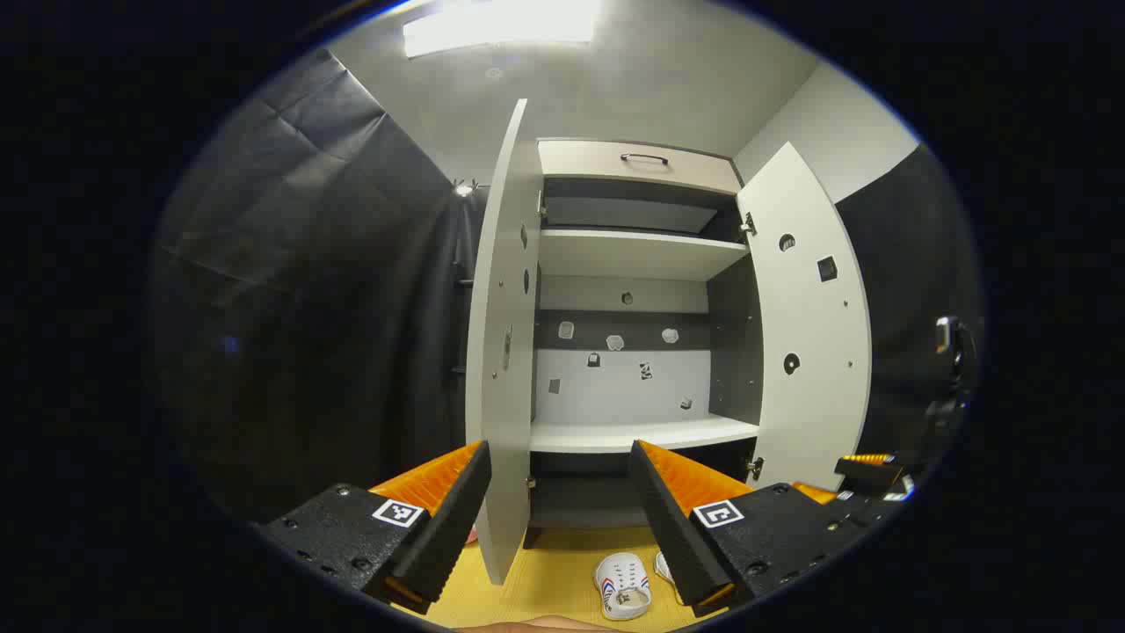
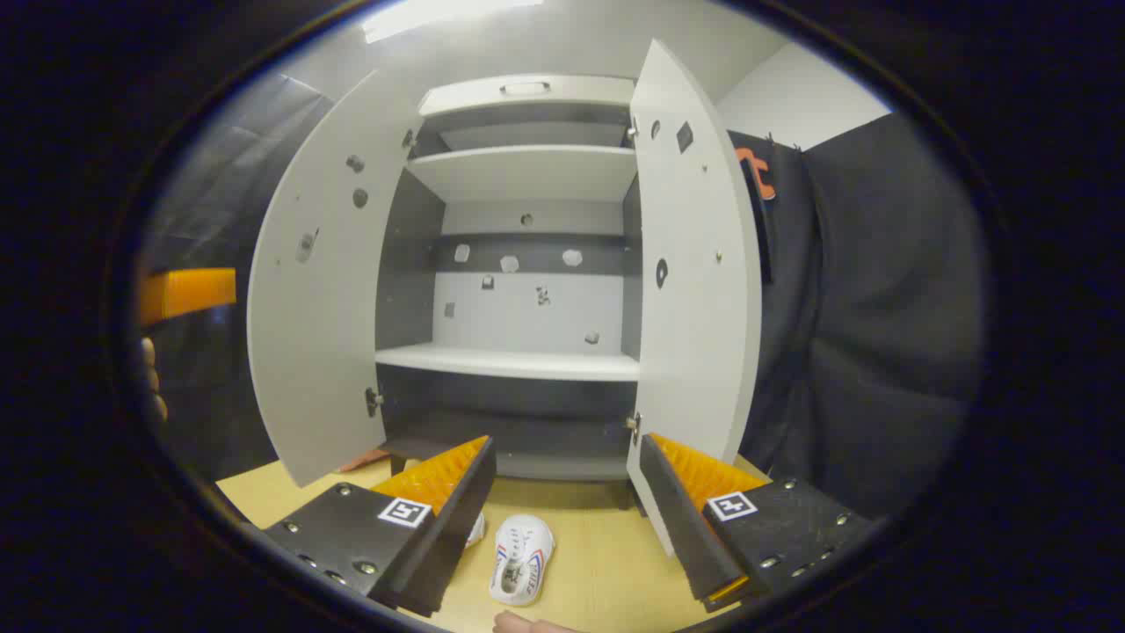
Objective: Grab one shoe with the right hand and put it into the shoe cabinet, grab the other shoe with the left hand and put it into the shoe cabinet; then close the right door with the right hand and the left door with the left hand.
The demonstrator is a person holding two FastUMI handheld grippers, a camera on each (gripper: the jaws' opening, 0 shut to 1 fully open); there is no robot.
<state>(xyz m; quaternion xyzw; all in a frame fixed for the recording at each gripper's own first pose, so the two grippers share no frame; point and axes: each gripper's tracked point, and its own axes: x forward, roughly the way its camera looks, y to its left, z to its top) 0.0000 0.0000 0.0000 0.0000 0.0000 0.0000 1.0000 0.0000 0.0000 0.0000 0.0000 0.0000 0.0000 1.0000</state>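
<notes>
**Open shoe cabinet with both shoes on the floor**

Both views face a tall shoe cabinet (image 1: 642,352) whose left door (image 1: 501,352) and right door (image 1: 813,334) stand swung wide open. Its white shelves (image 1: 642,432) carry nothing, and a drawer with a dark handle (image 1: 644,159) sits at the top. In the left gripper view, the left gripper (image 1: 558,519) has its fingers spread apart and holds nothing; the near edge of the left door falls between them. In the right gripper view, the right gripper (image 2: 567,519) is likewise spread wide and empty, level with the cabinet's base. On the yellow floor (image 2: 606,563) in front of the cabinet lies one white shoe (image 2: 523,547) with striped sides, sole down. The second shoe (image 2: 475,529) lies just to its left, mostly hidden behind a finger, so its pose cannot be told with certainty. At the far left of the right gripper view, the person's fingers (image 2: 154,378) appear beside the other gripper.
</notes>
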